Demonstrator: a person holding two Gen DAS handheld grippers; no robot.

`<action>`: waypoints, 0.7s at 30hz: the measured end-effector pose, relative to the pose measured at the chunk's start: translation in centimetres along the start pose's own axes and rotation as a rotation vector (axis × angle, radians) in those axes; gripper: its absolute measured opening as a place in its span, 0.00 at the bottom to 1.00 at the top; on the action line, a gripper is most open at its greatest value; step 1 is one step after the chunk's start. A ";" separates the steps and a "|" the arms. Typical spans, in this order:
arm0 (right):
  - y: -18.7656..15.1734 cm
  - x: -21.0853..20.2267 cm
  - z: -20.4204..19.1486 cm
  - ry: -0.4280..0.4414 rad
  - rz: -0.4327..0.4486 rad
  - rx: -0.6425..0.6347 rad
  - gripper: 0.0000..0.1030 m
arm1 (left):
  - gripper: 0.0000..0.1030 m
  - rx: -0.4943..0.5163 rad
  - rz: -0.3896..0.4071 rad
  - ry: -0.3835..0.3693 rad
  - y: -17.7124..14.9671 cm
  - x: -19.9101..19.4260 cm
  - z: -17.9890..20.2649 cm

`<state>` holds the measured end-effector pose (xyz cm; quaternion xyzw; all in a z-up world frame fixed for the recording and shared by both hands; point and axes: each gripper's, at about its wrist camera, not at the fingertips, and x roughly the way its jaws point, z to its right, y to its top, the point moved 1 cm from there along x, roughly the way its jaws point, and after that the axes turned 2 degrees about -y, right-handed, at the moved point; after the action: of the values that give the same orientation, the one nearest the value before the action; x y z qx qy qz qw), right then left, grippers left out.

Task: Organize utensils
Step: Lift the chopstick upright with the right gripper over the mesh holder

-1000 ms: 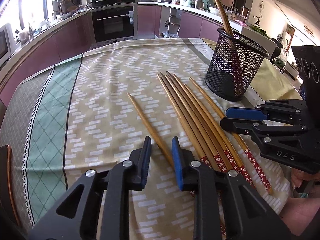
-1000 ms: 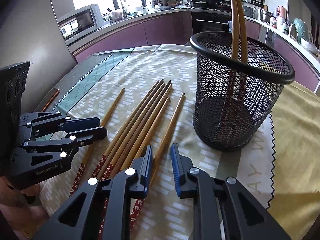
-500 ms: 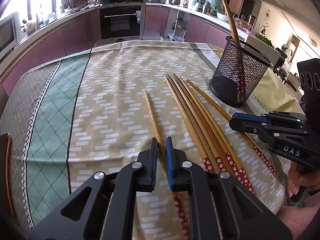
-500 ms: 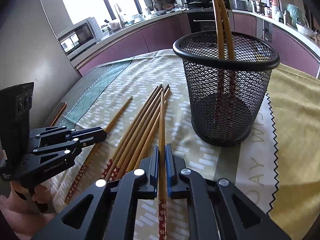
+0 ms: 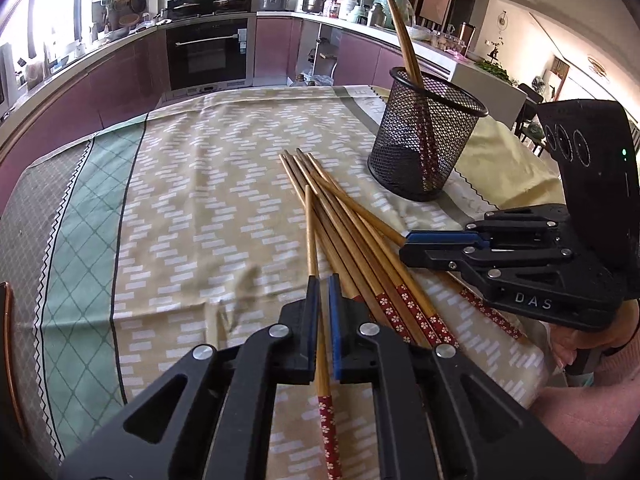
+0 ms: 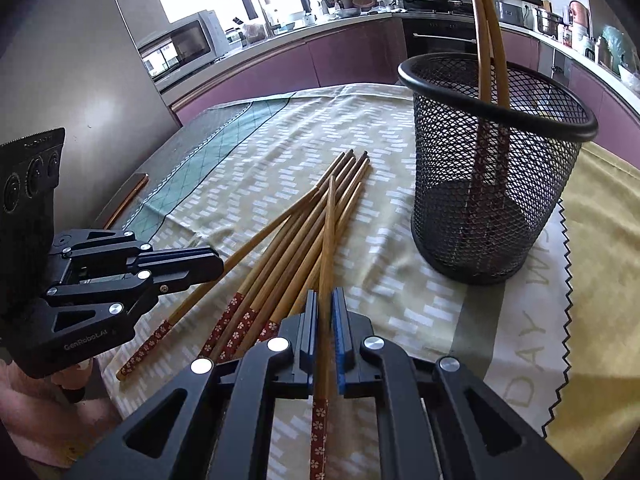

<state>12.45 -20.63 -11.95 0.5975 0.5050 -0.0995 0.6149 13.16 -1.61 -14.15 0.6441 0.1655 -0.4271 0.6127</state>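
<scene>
**One chopstick pinched in each gripper, rest still on the cloth**

Bunch of wooden chopsticks (image 5: 352, 232) lying fanned out on the patterned tablecloth (image 5: 192, 208), red flowered ends toward the near edge, plain tips pointing at the kitchen. Just beside that bunch, a black mesh cup (image 6: 492, 168) standing upright on the cloth with two chopsticks (image 6: 482, 40) already leaning inside, red ends down.

Left gripper (image 5: 323, 284) clamped tight on a single chopstick (image 5: 310, 232), pads pressing it from both sides, tip crossing over the pile. Jaws just finished closing on it. Right gripper (image 6: 326, 298) same deal, squeezed onto its own chopstick (image 6: 329, 232), which lies angled across the others, red end sticking out back between the fingers.

Each gripper visible in the other's camera, side by side near the table edge, a bit of hand (image 5: 576, 340) under the right one. Oven and purple cabinets (image 5: 132, 68) in the background
</scene>
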 end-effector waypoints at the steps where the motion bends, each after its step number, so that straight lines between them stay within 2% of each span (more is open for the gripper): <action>1: 0.0 0.0 0.0 0.000 -0.001 -0.003 0.08 | 0.06 0.007 -0.006 0.000 -0.1 0.2 0.1; 8: 0.4 0.4 0.0 -0.004 -0.014 -0.018 0.08 | 0.07 0.008 -0.026 0.019 0.1 0.9 -0.4; 12: 0.5 0.5 0.0 -0.003 -0.011 -0.018 0.08 | 0.14 0.005 0.008 0.024 0.3 0.0 -0.9; 16: 0.4 0.4 0.1 -0.002 -0.005 -0.013 0.06 | 0.21 0.023 -0.010 0.056 0.3 0.4 -1.2; 21: 0.4 -0.1 0.2 0.006 0.011 -0.011 0.06 | 0.21 0.048 -0.031 0.077 0.1 1.2 -1.0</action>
<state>12.77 -20.70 -11.69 0.5972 0.5040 -0.0915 0.6172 14.22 -1.07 -15.11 0.6720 0.1885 -0.4151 0.5836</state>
